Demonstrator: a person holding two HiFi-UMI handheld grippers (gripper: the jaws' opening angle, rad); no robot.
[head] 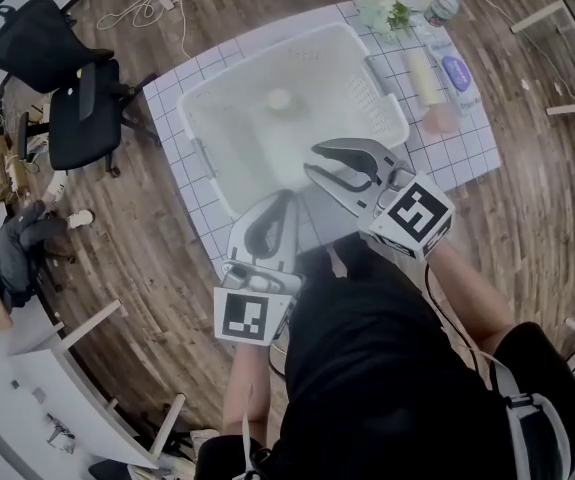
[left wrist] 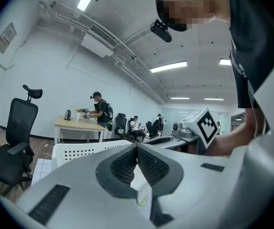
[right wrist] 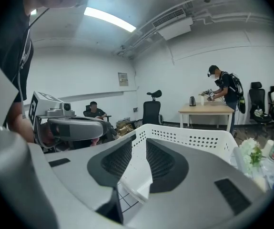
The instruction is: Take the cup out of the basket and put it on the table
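Cup (head: 279, 98): inside the white basket (head: 199, 138), on the basket floor near its middle. The basket stands on the grid-patterned table (head: 172, 103).

Left gripper (head: 289, 200) – jaws closed tip to tip, nothing between them, at the basket's near-left corner.

Right gripper (head: 312, 159) – jaws a narrow gap apart and empty, above the basket's near edge, clear of the cup.

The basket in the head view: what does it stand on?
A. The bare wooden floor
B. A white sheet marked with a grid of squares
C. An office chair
B: the basket stands on the white gridded sheet, whose squares show at its left and right.
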